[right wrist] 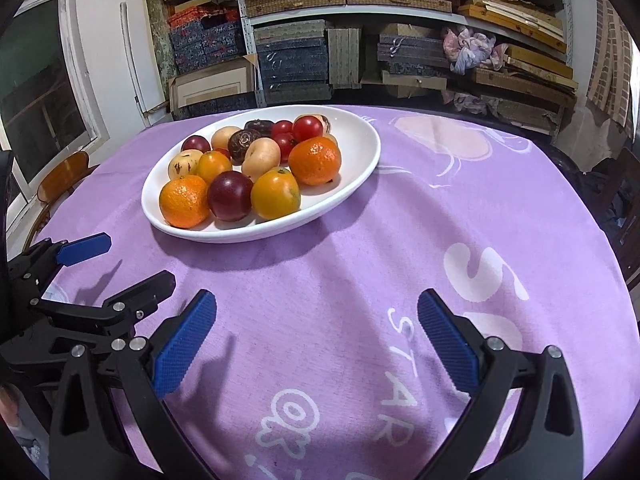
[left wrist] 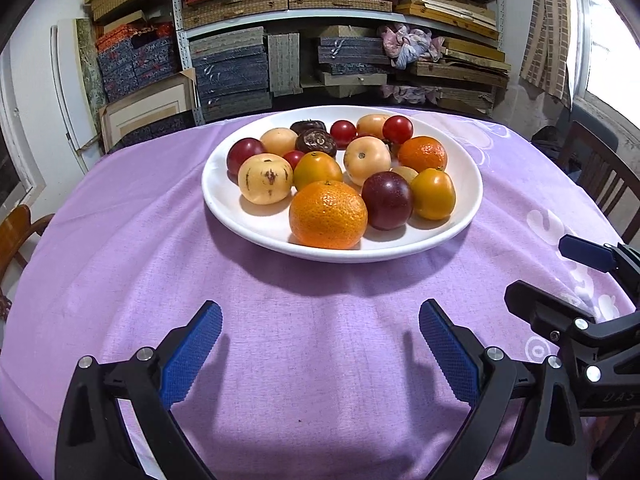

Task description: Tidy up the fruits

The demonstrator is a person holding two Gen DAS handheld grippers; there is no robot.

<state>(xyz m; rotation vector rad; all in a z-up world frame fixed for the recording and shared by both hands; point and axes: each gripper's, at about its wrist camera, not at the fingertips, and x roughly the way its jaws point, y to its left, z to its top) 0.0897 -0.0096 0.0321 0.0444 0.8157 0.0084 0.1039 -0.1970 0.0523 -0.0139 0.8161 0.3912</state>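
Left tongs [left wrist: 320,320]: spread wide, empty, low over the cloth [left wrist: 160,240].
Right tongs [right wrist: 316,316]: equally wide, empty, beside the left.
Fruit [left wrist: 328,214]: heaped ahead on the white plate [left wrist: 224,200], probably awaiting a first pick.

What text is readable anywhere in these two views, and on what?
"STAR" on the purple tablecloth, white letters running toward the camera between the right gripper fingers.
Large white "S" shape on the cloth; rest of that word is hidden.
"DAS" embossed on the black gripper body; partly cut off, uncertain.
Shelf boxes: no legible text.
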